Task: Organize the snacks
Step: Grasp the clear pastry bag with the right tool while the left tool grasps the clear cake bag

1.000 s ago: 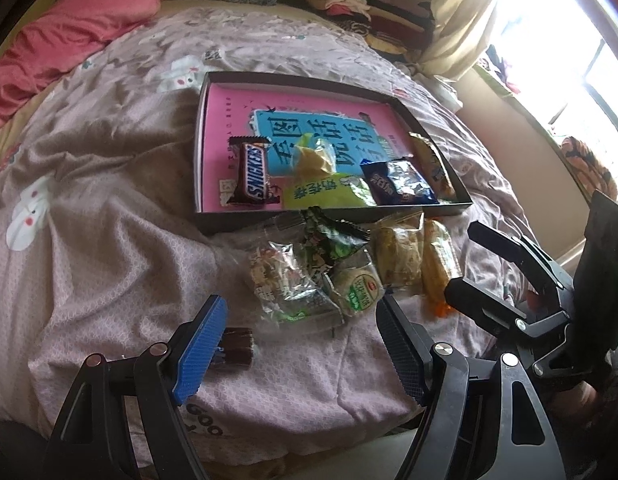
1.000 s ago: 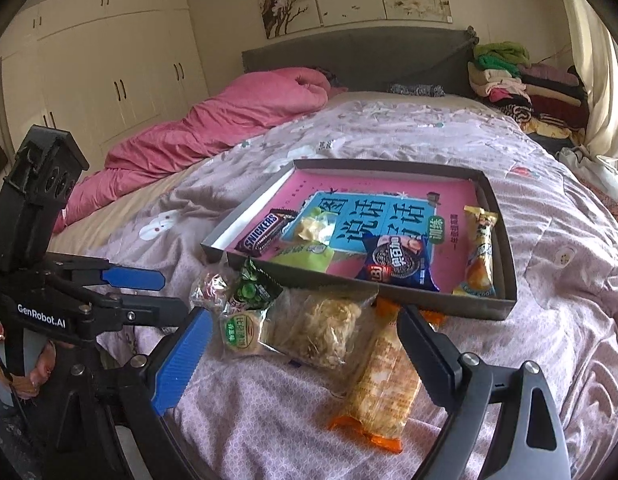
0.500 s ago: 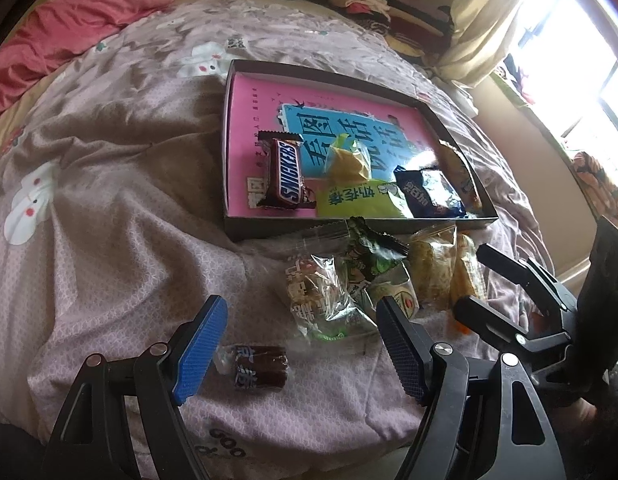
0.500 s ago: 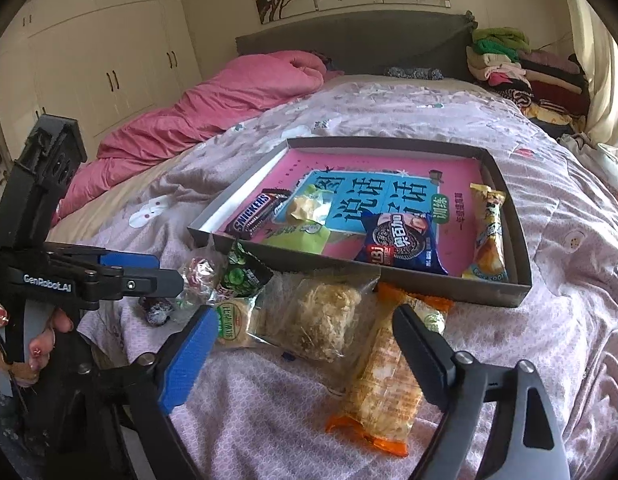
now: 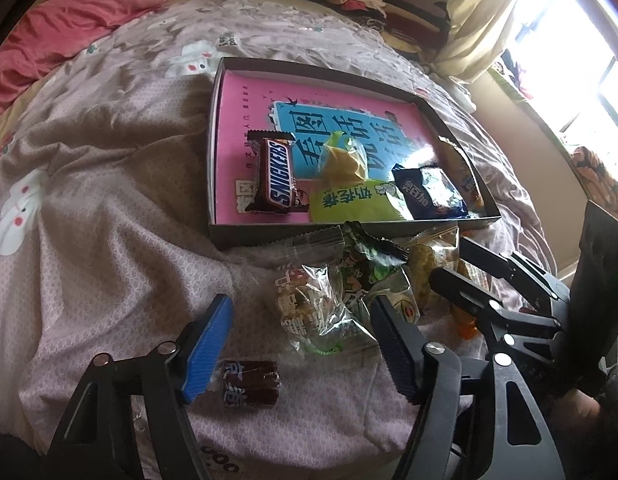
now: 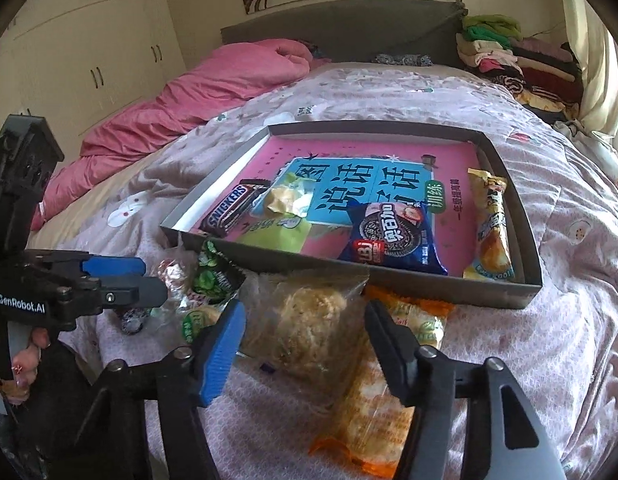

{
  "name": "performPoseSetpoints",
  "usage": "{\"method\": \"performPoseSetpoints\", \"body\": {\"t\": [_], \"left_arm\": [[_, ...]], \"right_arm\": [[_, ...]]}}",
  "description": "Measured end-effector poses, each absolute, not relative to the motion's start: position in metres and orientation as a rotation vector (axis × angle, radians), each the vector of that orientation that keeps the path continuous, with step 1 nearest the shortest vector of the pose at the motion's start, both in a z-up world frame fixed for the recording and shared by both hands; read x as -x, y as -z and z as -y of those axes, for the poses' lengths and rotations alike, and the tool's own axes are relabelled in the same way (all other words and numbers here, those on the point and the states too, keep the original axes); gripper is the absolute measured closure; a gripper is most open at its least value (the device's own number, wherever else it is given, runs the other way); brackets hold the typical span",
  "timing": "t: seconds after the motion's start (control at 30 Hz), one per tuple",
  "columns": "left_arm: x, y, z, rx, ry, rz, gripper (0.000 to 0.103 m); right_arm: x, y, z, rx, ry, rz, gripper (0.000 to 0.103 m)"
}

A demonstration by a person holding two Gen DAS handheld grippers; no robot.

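The left claw [image 5: 301,344] is closing but grips nothing — a dark candy [image 5: 249,384] lies on the bed [image 5: 89,240] just beside its blue pad. The right claw [image 6: 303,344] is closing around a clear bag [image 6: 309,324], pads not yet pressing. Behind both, the tray [image 6: 429,284] holds a Snickers [image 6: 229,216] and other snacks.

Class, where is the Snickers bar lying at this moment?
The Snickers bar lies inside the box, in its near left corner as the left wrist view shows it, beside the yellow-green packet.
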State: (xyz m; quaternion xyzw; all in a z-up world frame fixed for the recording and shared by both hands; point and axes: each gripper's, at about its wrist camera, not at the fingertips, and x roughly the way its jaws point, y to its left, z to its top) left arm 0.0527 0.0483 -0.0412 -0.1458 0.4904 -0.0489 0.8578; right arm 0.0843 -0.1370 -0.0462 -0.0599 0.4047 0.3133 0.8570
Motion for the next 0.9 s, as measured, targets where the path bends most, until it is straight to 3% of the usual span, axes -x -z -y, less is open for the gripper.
{"method": "performPoseSetpoints", "body": {"t": [0.1, 0.37, 0.83, 0.9], "left_arm": [[-0.055, 0.043, -0.047, 0.306, 0.109, -1.037, 0.036], [-0.059, 0.049, -0.049, 0.324, 0.106, -1.051, 0.045], [-0.068, 0.064, -0.055, 0.427, 0.141, -1.079, 0.045], [-0.068, 0.065, -0.057, 0.444, 0.145, -1.074, 0.051]], "right_arm": [[-0.089, 0.049, 0.134, 0.131, -0.660, -0.862, 0.050], [-0.096, 0.060, 0.121, 0.172, -0.658, -0.893, 0.052], [-0.093, 0.063, 0.116, 0.209, -0.660, -0.888, 0.060], [-0.093, 0.060, 0.119, 0.196, -0.661, -0.879, 0.061]]}}
